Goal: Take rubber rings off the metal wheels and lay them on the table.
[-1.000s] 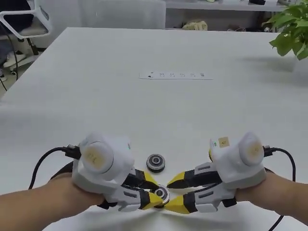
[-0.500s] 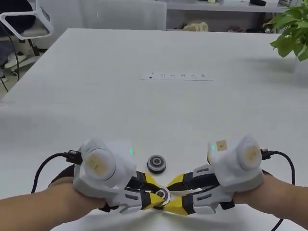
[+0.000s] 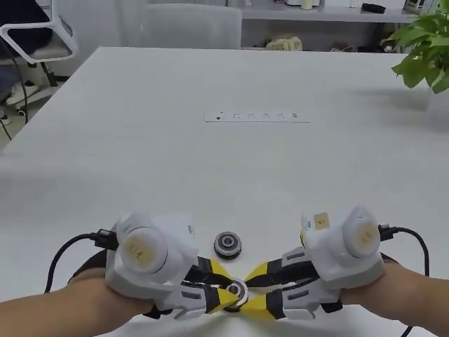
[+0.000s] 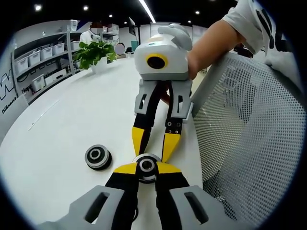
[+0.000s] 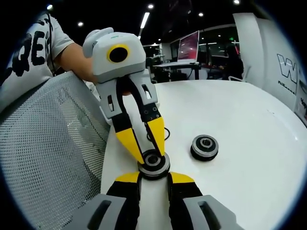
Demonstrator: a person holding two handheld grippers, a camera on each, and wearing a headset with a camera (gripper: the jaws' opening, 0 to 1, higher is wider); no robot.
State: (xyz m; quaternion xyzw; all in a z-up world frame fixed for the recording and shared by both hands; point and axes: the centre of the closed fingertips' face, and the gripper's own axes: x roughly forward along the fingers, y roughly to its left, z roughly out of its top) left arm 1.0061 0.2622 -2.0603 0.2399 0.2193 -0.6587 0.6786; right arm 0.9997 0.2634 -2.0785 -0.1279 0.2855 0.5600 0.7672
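Two metal wheels (image 3: 228, 243) (image 3: 236, 287), two grippers (image 3: 225, 291) (image 3: 248, 291)

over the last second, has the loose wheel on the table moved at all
No. The loose wheel sits at the same offset from the power strip on the table as before. The small shift in the picture is the camera's.
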